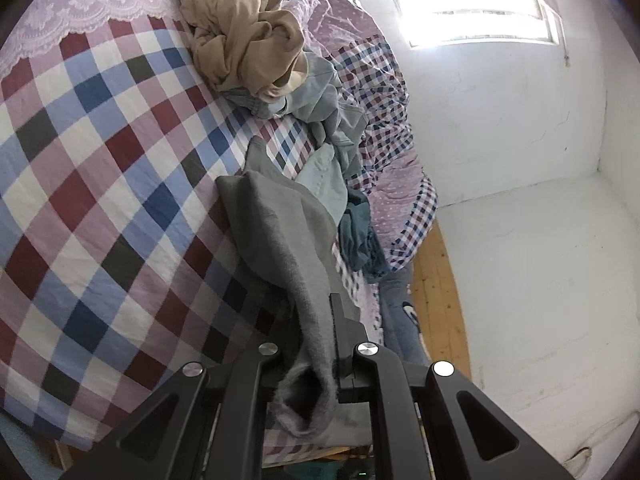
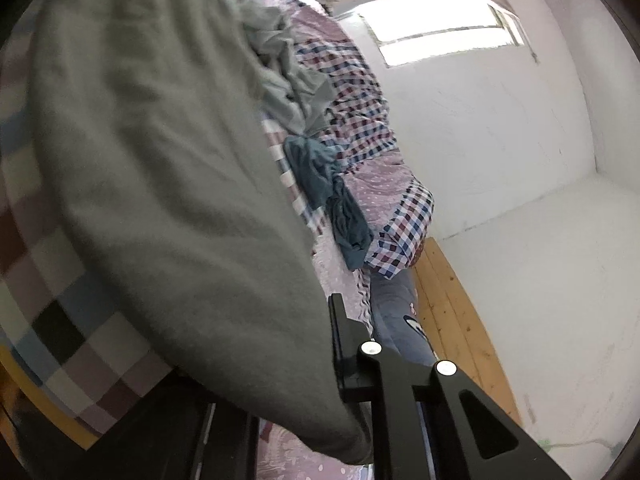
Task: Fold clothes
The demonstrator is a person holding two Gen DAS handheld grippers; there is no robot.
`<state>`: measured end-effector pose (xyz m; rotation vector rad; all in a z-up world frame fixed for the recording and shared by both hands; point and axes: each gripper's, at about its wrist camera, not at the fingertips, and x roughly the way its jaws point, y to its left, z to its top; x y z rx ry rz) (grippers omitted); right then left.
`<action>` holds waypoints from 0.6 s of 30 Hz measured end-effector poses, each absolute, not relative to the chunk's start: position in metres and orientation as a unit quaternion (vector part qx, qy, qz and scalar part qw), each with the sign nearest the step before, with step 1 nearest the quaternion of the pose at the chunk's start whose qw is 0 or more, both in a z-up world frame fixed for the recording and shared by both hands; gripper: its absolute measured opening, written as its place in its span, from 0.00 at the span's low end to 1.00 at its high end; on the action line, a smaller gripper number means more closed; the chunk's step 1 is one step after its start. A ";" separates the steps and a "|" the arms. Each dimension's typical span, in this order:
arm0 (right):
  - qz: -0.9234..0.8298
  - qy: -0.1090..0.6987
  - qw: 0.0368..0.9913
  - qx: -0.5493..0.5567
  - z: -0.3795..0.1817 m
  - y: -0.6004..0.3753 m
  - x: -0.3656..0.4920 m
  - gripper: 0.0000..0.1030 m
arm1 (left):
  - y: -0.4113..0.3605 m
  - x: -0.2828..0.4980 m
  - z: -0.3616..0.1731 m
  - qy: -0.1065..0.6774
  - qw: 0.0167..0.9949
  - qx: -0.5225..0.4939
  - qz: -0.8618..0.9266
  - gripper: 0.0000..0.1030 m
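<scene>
A grey fleece garment (image 1: 276, 232) stretches from the checked bedspread (image 1: 100, 184) into my left gripper (image 1: 316, 344), which is shut on its edge; a cuff hangs below the jaws. In the right wrist view the same grey garment (image 2: 168, 184) fills the left and middle, draped over my right gripper (image 2: 320, 344), which is shut on it. Only the right finger (image 2: 340, 332) shows there; the other is hidden under the cloth. Both grippers hold the garment raised over the bed's near side.
A heap of clothes lies along the bed's far side: a tan garment (image 1: 240, 36), a pale blue-grey one (image 1: 320, 96), a teal one (image 1: 360, 240). A checked quilt (image 1: 380, 92) is bunched by the white wall (image 1: 520, 128). A wooden floor strip (image 1: 436, 288) runs beside the bed.
</scene>
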<state>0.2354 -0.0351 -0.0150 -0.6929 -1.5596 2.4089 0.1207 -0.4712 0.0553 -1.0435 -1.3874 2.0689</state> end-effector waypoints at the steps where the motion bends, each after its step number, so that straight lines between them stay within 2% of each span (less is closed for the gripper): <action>1: 0.816 -0.520 0.092 -0.235 -0.007 -0.035 0.236 0.10 | -0.471 0.121 0.057 -0.498 0.218 -0.377 0.750 0.07; 7: 0.837 -0.494 0.084 -0.220 0.049 -0.038 0.240 0.10 | -0.472 0.125 0.070 -0.480 0.220 -0.369 0.765 0.07; 18: 0.870 -0.438 0.046 -0.222 0.162 -0.043 0.273 0.10 | -0.493 0.173 0.163 -0.472 0.264 -0.273 0.796 0.07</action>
